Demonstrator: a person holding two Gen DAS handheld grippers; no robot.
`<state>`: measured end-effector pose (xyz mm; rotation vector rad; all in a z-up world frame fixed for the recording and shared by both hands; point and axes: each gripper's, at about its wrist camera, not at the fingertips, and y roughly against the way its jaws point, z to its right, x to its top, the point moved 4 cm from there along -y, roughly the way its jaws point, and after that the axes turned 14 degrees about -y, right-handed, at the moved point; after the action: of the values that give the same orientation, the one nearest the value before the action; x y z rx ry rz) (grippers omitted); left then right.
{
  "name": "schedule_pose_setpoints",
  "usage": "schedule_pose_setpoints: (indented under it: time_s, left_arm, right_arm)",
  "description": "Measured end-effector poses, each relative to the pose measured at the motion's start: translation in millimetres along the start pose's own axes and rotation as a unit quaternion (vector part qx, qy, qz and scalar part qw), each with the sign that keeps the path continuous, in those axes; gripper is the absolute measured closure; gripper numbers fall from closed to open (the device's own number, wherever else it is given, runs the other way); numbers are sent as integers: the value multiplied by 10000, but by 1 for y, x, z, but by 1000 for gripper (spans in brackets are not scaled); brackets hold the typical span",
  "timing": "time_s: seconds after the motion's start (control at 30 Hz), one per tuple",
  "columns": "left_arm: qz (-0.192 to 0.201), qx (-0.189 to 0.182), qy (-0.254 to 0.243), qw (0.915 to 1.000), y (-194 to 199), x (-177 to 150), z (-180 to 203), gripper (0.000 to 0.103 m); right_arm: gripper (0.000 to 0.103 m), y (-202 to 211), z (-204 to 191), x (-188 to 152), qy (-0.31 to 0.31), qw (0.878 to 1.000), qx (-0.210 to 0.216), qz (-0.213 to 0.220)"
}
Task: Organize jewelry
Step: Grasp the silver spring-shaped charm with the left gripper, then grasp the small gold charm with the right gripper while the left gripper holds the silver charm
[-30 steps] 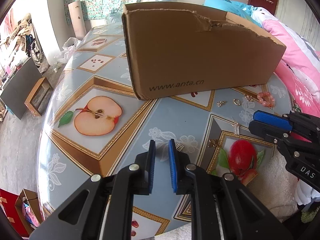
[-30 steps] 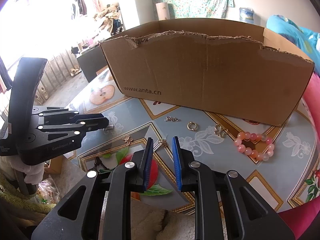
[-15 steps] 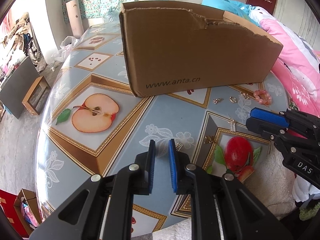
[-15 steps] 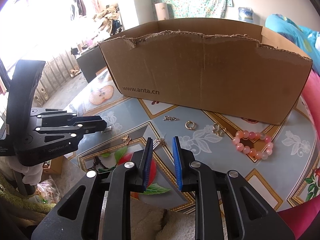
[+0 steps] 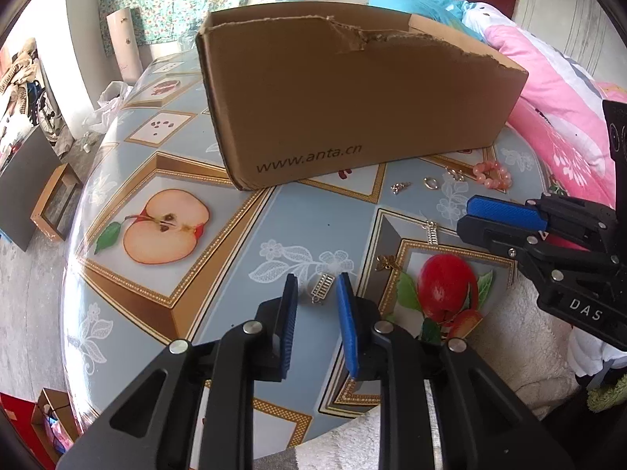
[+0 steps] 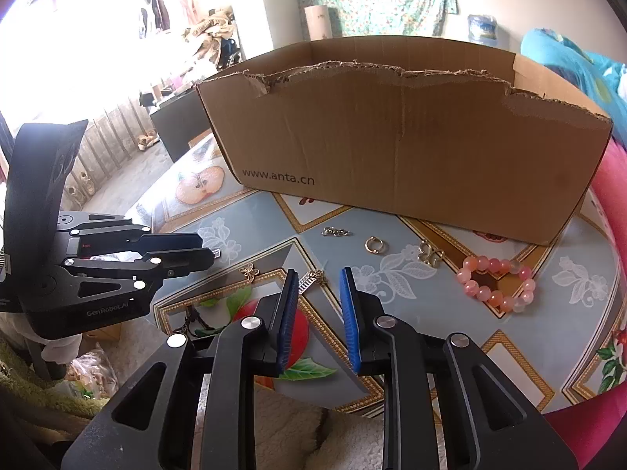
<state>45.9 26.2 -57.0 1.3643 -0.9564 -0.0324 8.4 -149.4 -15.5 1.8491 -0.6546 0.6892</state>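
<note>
My left gripper point(image 5: 317, 284) hovers low over the table with its jaws opening. A small silver ladder-shaped charm point(image 5: 322, 290) lies flat on the table between its fingertips, and the pads do not press it. My right gripper point(image 6: 318, 276) stands slightly open and holds nothing; a second silver ladder charm point(image 6: 311, 280) lies on the table just past its tips. Further right lie a pink bead bracelet point(image 6: 495, 282), a gold ring point(image 6: 372, 244), a gold butterfly point(image 6: 429, 254) and a small silver piece point(image 6: 336, 231). A gold charm point(image 6: 249, 271) rests between the two grippers.
A torn-rimmed cardboard box point(image 5: 352, 109), printed www.anta.cn, stands open-topped on the fruit-patterned round table point(image 5: 164, 156) behind the jewelry. Pink bedding point(image 5: 548, 90) lies to the right. The table's near edge point(image 6: 352, 387) runs just under both grippers, over white fleece.
The left gripper's jaws have widened and turned slightly, so the silver ladder charm that lay beside its right finger now lies between the fingertips. The right gripper has kept still.
</note>
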Motion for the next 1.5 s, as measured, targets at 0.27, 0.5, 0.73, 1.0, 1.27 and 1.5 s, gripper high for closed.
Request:
schedule_pose_setpoints:
  time_s: [0.27,0.5,0.73,1.0,1.27,1.5]
  left_arm:
    - [-68,158,-465,9988,-5,5,6,87]
    - [-74,275,-464,9985,-9,9,11,99]
    - [63,340,-317,9989,-10,8,12,99]
    - [349,330,119,9988,6,-1,-5,99]
    - [493,332,412,9974,14,-5,-18,99]
    - [550,263,502,9969,13,-7,-24,99]
  right_arm:
    - [81,-2,0,1,-24,10000,-35,1]
    - [81,-1,-2,1,4,10000,-32,14]
    - [81,1,-2,1,11,10000,-92,25]
    - [81,-8,-24,0,269,9996,83,-101]
    - [81,-30,-48,-7,573,9975,115,-390]
    - [89,-43,-58,-9,787,9959,-98,-429]
